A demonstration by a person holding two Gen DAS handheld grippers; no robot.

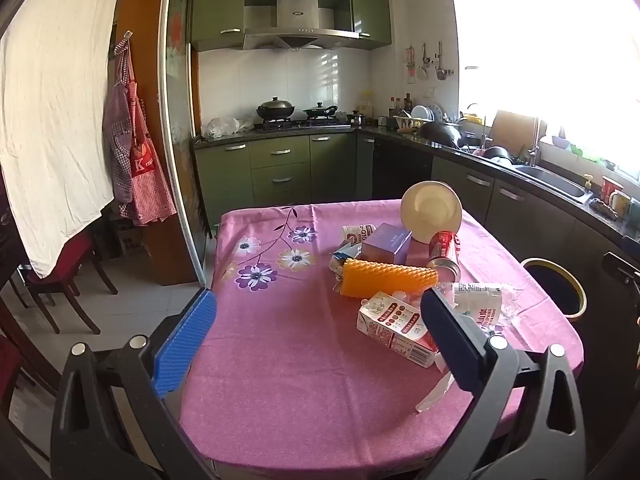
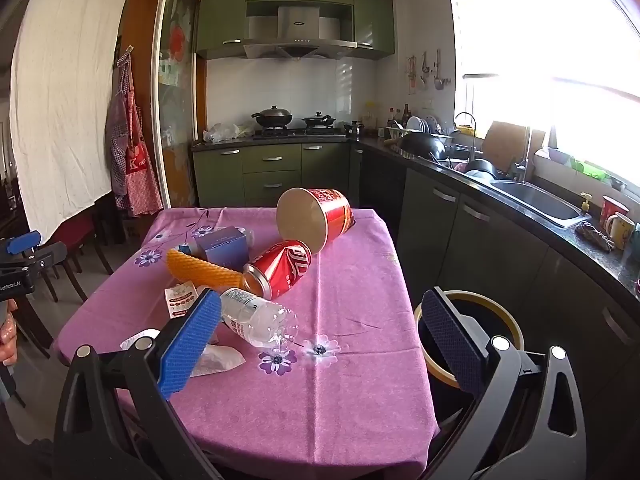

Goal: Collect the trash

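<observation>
Trash lies on a table with a pink flowered cloth (image 1: 280,360) (image 2: 340,380): a red can (image 2: 280,266) (image 1: 444,254), a clear plastic bottle (image 2: 260,316) (image 1: 480,300), a milk carton (image 1: 396,328) (image 2: 180,298), a purple box (image 1: 386,242) (image 2: 224,244), an orange ridged sponge (image 1: 384,278) (image 2: 204,270), a tipped red paper tub (image 2: 316,218) (image 1: 432,210) and crumpled tissue (image 2: 216,360). My left gripper (image 1: 316,332) is open and empty, above the table's near side. My right gripper (image 2: 320,340) is open and empty, near the bottle. A dark bin with a yellow rim (image 2: 468,332) (image 1: 556,286) stands by the table's right side.
Green kitchen cabinets and a stove (image 1: 296,120) with pots line the back wall. A counter with a sink (image 2: 536,200) and dishes runs along the right. Dark chairs (image 1: 60,280) stand at the left. The left gripper shows at the left edge of the right wrist view (image 2: 24,256).
</observation>
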